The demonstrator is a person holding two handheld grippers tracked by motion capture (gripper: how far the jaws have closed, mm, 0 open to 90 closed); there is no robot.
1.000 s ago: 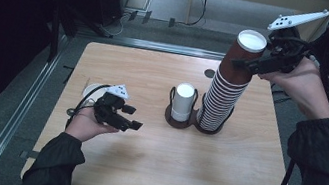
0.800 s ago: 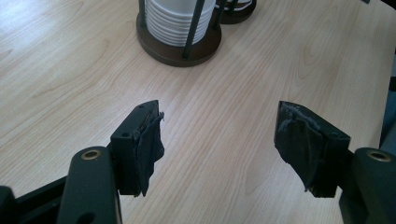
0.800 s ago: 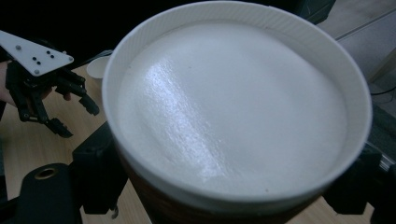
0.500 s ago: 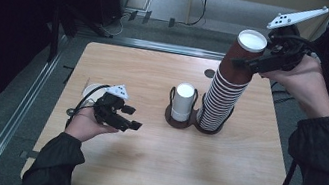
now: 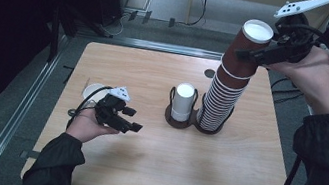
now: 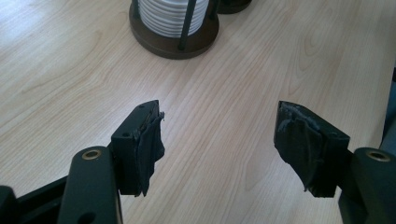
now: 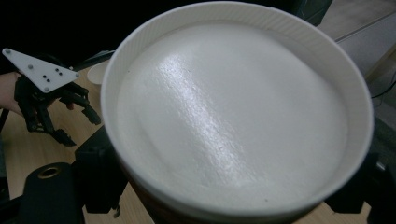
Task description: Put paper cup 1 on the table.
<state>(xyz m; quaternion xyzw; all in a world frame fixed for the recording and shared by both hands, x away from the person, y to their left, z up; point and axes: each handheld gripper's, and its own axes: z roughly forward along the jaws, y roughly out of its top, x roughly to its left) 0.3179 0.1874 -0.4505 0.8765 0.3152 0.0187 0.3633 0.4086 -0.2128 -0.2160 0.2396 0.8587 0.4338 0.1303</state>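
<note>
R gripper (image 5: 260, 52) clamped on top cup (image 5: 250, 45) of the brown stack (image 5: 223, 94); jaws sit either side of the cup just under its white rim. Cup is high above the table (image 5: 139, 169), at the stack's top; can't tell if it's fully free of the cup below. Stack leans toward the R side, its foot in the holder (image 5: 210, 125) at table centre-right. In R gripper view the cup mouth (image 7: 233, 116) is close up, jaws at both sides of it.

L gripper (image 5: 123, 118) rests low at table L, jaws apart, nothing between the pads (image 6: 149, 144). White cup stack (image 5: 183, 101) in the twin holder just beside the brown one.

Risks, my read:
- Friction btw nested cups: 2nd cup may ride up w/ the first, then drop.
- Sideways pull on a tall leaning stack could tip it or drag the holder; L gripper is well apart, not bracing it.
- Paper wall is soft: hard squeeze may ovalise the cup; light squeeze may let it slip.
</note>
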